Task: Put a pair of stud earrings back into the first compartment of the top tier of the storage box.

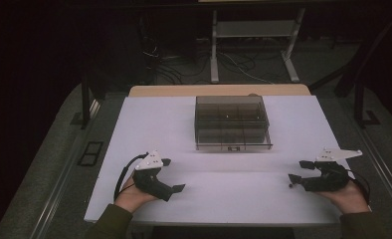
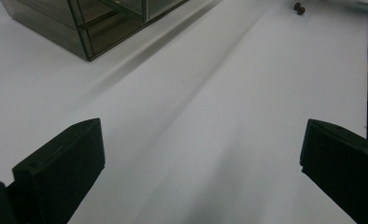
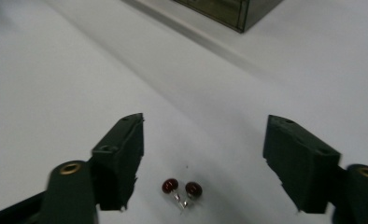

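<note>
My right gripper (image 3: 203, 140) sits low over the white table (image 1: 209, 194), near its right edge, and its two black jaws stand apart with nothing pressed between their pads. Lying on the table in the gap between those jaws are two small dark red round beads (image 3: 182, 188) on thin silver pins, a pair of stud earrings by the look of them, touching each other and touching neither jaw. In the high view they show as a tiny dark speck (image 1: 289, 185) just off the jaw tips.

My left gripper (image 2: 201, 154) rests near the left front of the table, jaws wide apart and holding nothing, bare white surface between them.

Farther back, at the middle of the table, stands a smoky transparent compartment box (image 1: 232, 123), well apart from both grippers
</note>
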